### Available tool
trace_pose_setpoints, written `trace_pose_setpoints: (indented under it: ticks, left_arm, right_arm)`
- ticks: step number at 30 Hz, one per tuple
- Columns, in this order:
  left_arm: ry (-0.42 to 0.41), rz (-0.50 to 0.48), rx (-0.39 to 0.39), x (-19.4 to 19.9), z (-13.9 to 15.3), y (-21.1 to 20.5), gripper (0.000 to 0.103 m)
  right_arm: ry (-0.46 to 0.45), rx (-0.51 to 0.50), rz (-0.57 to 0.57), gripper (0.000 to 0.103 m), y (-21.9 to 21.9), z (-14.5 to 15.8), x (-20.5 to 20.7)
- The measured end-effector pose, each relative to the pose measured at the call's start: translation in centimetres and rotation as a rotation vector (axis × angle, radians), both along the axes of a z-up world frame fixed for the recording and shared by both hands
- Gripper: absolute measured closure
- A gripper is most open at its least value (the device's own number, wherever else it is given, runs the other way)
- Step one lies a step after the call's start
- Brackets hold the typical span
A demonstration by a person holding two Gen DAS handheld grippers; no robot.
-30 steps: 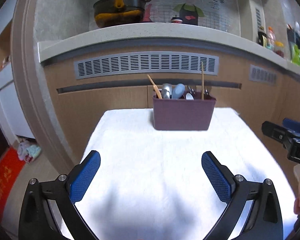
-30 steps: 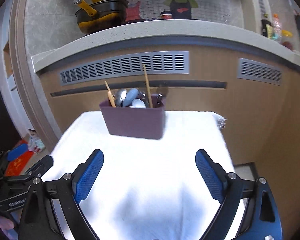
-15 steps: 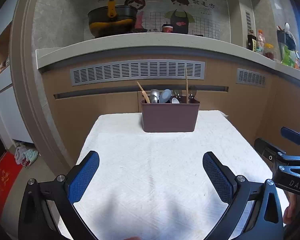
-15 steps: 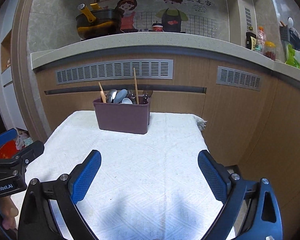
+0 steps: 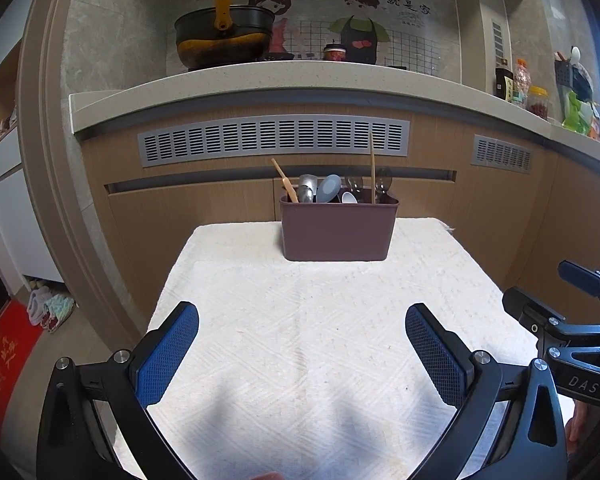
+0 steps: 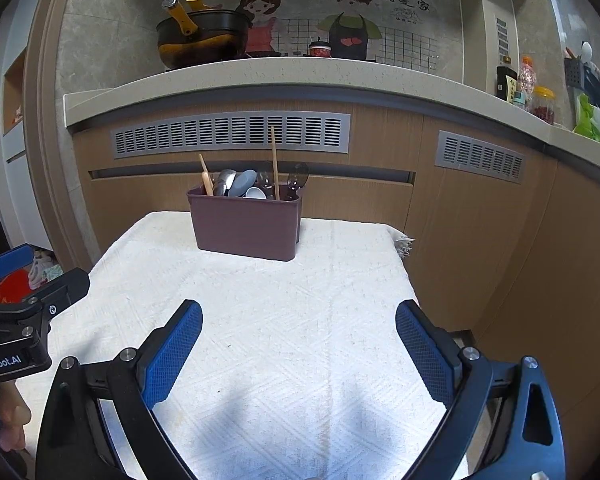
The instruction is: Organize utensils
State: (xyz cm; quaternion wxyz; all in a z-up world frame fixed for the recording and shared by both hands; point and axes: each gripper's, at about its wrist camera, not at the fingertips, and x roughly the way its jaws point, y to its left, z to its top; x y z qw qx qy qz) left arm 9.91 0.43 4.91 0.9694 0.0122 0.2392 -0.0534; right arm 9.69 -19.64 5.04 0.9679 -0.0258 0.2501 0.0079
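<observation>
Both tongs are hovering low over the white cloth that is covering the desk, and both are standing released, blue pads wide apart, gripping nothing. The left tongs are showing at 6 o'clock in the left wrist view; the right tongs are sitting at 6 o'clock in the right wrist view. In the left view the right tongs are also poking in at 4 o'clock; in the right view the left tongs are poking in at 8 o'clock.

The bin is standing upright at the far edge of the cloth, at 12 o'clock from the left tongs and nearer 11 o'clock from the right tongs, well apart from both. Spoons, a wooden handle and a chopstick are sticking up out of it. The handle is leaning toward 11 o'clock; the chopstick is standing almost straight.

Behind the bin a cabinet with a vent is rising, and a pan is sitting on the counter above
</observation>
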Motion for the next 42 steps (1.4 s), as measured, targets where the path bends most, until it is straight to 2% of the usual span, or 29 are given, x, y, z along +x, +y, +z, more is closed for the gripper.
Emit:
trace_pose_setpoints:
  ticks: [42]
  left_arm:
    - [0.045,-0.008,-0.007,0.55,-0.74,0.26,0.000]
  right_arm:
    - [0.007,0.024,-0.003,0.006,-0.15,-0.07,-0.29]
